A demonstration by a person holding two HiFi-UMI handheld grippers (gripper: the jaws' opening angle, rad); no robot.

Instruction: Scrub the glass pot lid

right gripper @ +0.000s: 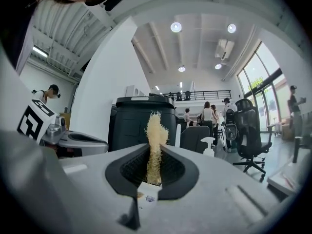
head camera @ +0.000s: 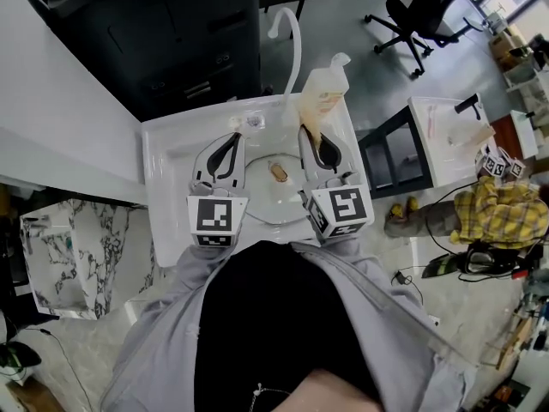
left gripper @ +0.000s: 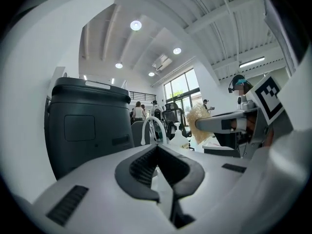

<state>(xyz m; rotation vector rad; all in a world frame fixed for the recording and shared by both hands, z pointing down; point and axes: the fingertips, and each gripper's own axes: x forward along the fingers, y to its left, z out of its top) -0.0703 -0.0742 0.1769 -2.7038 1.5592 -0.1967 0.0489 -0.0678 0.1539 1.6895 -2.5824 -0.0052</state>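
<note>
Marble-patterned block (head camera: 64,247) stands on the floor at far left, and a black cabinet (head camera: 163,33) rises behind the white sink (head camera: 167,187). A person in grey sleeves leans over the basin with a gripper in each hand. The left gripper (head camera: 233,137) is held over the sink's left half, its jaws closed together with nothing between them. Between the two tools the glass pot lid (head camera: 274,197) lies flat on the sink floor. It is round and clear, with a brownish knob (head camera: 279,172) at its centre. Its near rim is partly hidden by the grippers' marker cubes, and neither tool touches it. A curved white faucet (head camera: 292,33) arches up at the back of the basin. The right gripper (head camera: 307,131) is held level over the sink's right half, its jaws clamped on a pale, fibrous loofah scrubber (right gripper: 155,140) that sticks out past the tips. Just beyond it a pump bottle (head camera: 324,93) stands at the sink's back edge. Further right are a white side table (head camera: 433,157), a black office chair (head camera: 420,7) and a yellow plaid cloth (head camera: 502,209) on the floor.
</note>
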